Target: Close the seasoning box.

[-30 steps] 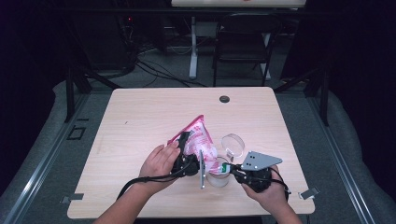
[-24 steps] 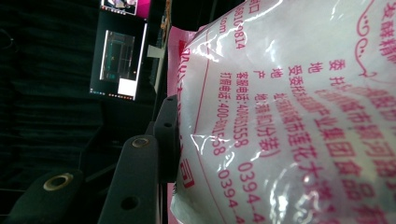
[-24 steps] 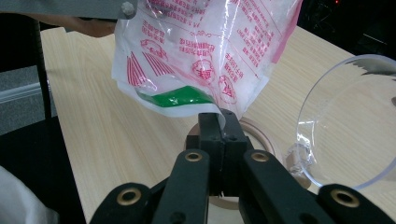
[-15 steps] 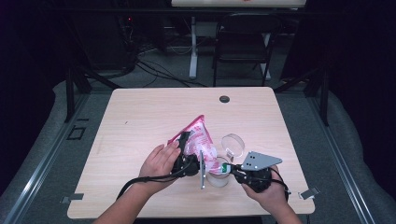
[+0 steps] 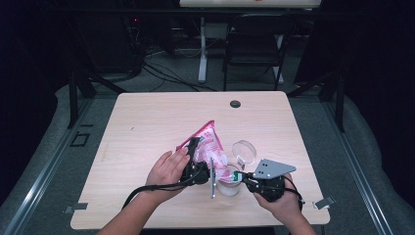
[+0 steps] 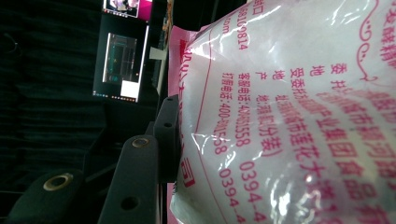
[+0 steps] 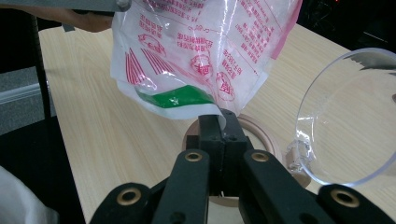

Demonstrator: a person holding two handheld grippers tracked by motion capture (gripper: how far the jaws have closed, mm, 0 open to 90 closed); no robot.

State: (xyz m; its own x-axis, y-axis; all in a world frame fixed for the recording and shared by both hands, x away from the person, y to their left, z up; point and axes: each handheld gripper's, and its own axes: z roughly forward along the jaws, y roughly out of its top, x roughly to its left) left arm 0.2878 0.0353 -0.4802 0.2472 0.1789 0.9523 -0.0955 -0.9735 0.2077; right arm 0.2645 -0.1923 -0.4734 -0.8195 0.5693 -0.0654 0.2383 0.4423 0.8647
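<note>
From above, my left tongs (image 5: 199,157) squeeze the pink and white bag (image 5: 208,142) and tip it over the jar (image 5: 229,180) on the desk (image 5: 147,122), so the stuff inside can pour in. My right tongs (image 5: 240,175) pinch the bag's low corner to steady it.

In the left gripper view, the bag (image 6: 289,112) presses against my jaw.

In the right gripper view, my tongs (image 7: 218,122) are closed on the bag's corner (image 7: 215,110), right above the jar's rim (image 7: 261,127). The clear lid (image 7: 348,116) stands open beside them.

a dark chair (image 5: 254,36) stands beyond the wooden table (image 5: 147,127).
</note>
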